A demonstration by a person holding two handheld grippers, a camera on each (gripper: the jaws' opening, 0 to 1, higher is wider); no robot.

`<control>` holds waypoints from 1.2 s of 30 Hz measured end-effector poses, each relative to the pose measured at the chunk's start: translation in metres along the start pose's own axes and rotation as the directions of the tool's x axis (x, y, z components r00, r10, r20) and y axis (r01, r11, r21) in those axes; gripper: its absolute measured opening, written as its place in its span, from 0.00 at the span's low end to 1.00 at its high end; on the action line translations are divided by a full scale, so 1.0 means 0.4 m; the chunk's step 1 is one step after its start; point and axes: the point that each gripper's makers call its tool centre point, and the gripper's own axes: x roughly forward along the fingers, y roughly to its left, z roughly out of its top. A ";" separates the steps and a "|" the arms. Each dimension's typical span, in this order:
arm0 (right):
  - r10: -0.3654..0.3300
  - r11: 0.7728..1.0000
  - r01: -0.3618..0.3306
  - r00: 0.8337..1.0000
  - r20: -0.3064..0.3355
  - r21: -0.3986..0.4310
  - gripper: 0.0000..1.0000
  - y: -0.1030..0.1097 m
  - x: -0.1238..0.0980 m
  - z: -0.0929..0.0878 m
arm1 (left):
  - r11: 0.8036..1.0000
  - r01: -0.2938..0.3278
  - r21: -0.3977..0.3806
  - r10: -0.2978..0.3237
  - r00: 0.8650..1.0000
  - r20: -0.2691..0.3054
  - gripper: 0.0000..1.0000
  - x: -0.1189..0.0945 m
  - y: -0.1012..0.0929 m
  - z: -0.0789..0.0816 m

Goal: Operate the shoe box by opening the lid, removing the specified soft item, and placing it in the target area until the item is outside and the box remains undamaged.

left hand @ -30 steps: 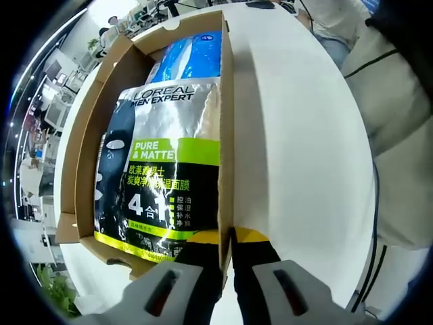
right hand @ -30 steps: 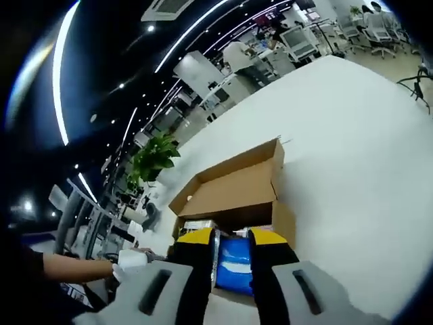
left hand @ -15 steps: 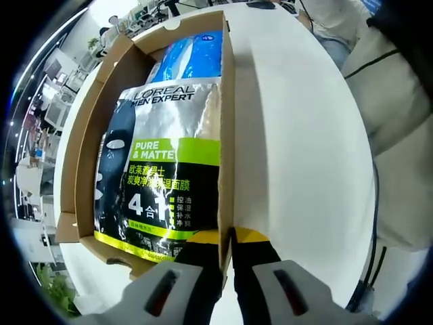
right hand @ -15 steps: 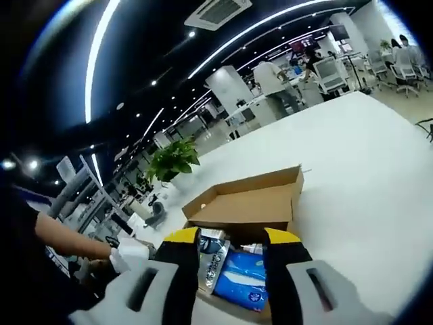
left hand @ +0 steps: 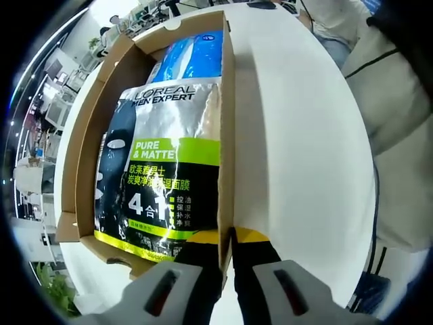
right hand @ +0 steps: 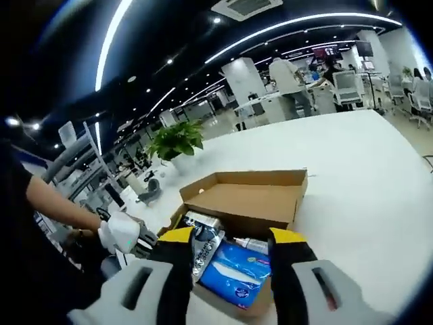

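On the box wall [left hand: 226,135], left gripper [left hand: 227,238] clamped; right gripper [right hand: 226,238] agape, empty

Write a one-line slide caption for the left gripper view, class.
Left tool clamps the side wall of the open shoe box, which holds a L'Oreal Men Expert pouch and a blue pack.

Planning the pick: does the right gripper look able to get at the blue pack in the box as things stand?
Probably yes. The lid is folded back, the blue pack lies uncovered in the box, and the right gripper hangs open just above it with nothing between. The left gripper clamps the box wall, off to the side.
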 end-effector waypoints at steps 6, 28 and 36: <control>0.075 0.988 -0.074 0.997 -0.003 0.137 0.31 0.031 0.014 -0.021 | 1.000 0.003 0.000 -0.003 1.000 0.000 0.03 0.000 -0.001 0.000; 0.162 0.911 -0.134 0.986 -0.039 0.390 0.43 0.056 0.125 -0.160 | 1.000 0.001 -0.004 -0.001 1.000 -0.009 0.03 0.001 -0.001 -0.002; 0.157 0.925 -0.120 0.985 -0.075 0.360 0.42 0.047 0.165 -0.150 | 1.000 -0.001 -0.005 0.001 1.000 -0.010 0.03 0.000 -0.001 -0.001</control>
